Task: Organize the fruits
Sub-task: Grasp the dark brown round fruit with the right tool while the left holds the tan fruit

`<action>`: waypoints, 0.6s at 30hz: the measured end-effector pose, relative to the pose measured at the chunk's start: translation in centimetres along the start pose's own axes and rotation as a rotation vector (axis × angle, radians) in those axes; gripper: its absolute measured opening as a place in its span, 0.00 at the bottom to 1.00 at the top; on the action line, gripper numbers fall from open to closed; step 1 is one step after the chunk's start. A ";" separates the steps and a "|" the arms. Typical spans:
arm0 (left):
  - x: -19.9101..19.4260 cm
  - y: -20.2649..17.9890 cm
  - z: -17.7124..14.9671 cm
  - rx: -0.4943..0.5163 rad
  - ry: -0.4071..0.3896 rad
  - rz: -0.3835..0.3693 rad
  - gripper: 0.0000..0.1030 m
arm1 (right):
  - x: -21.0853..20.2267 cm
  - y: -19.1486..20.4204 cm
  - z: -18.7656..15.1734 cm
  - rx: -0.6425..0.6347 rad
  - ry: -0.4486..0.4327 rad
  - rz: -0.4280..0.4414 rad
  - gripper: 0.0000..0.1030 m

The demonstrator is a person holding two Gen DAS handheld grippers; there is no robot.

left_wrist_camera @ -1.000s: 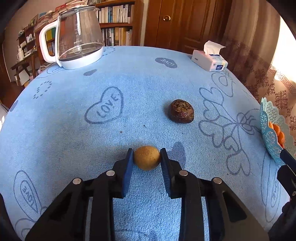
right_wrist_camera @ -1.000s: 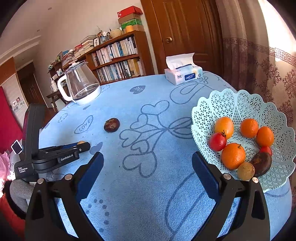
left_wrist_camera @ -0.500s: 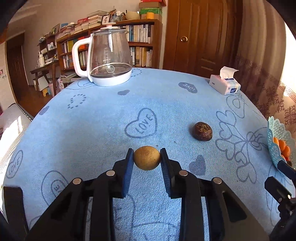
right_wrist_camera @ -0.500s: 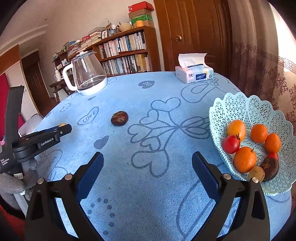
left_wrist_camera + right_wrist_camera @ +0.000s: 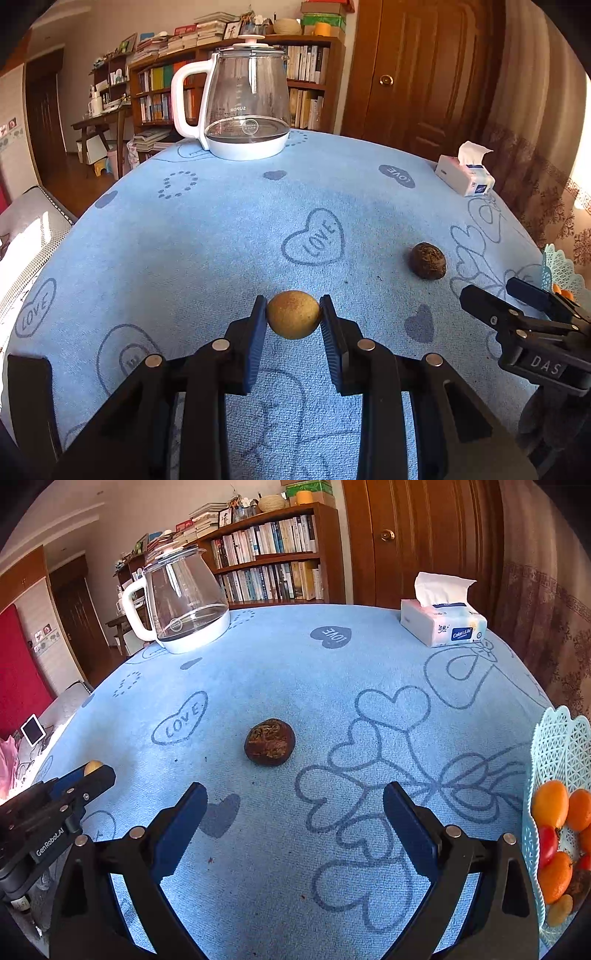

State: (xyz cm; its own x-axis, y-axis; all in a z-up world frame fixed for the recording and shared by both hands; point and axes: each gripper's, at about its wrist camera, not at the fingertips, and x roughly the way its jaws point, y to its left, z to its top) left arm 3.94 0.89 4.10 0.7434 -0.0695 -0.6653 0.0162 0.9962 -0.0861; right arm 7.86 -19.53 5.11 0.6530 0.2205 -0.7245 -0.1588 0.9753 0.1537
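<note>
two wrist views over a round table w/ a blue cloth (image 5: 280, 672) printed w/ hearts. my left gripper (image 5: 293, 317) is clamped on a small round tan fruit (image 5: 293, 314), one pad on each side, and the fruit looks lifted clear of the cloth. in the right view that same gripper shows at the left edge, a bit of the tan fruit peeking past its tip. my right gripper (image 5: 295, 816) has its jaws spread wide w/ nothing between them; it points at a dark wrinkled fruit (image 5: 269, 741) lying alone on the cloth, just ahead of the fingertips and centred betw. them, not touching. the pale green lattice basket (image 5: 554, 738) sits at the right edge of the table, already holding several orange fruits (image 5: 549, 804) and a red one (image 5: 546, 843). a glass kettle (image 5: 184, 602) and a tissue box (image 5: 443, 626) stand at the far side, well apart from the work. my read: the step in hand is carrying the tan fruit to the basket while the right side lines up on the dark one. next i'd need to swing left across toward the basket w/o clipping the right gripper, which sits betw. it and the basket, then release low inside the rim; right needs to come fwd and down so the pads straddle the dark fruit before closing.
</note>
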 end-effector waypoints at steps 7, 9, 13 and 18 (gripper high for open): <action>0.1 0.5 0.0 -0.023 0.012 -0.007 0.29 | 3.7 0.9 1.9 -0.006 0.055 -0.002 0.82; 0.0 0.5 0.0 -0.024 0.014 -0.013 0.29 | 4.3 1.1 2.1 -0.010 0.065 0.001 0.79; 0.1 0.5 -0.1 -0.027 0.018 -0.026 0.29 | 5.3 1.7 2.7 -0.026 0.081 0.010 0.72; 0.3 0.6 -0.3 -0.035 0.033 -0.029 0.29 | 6.5 2.1 3.5 -0.035 0.098 0.011 0.62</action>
State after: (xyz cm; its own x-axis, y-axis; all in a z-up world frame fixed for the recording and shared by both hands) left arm 3.96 1.40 3.68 0.7202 -0.1009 -0.6864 0.0137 0.9912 -0.1313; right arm 14.35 -15.98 3.03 0.5758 0.2271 -0.7854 -0.1927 0.9713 0.1395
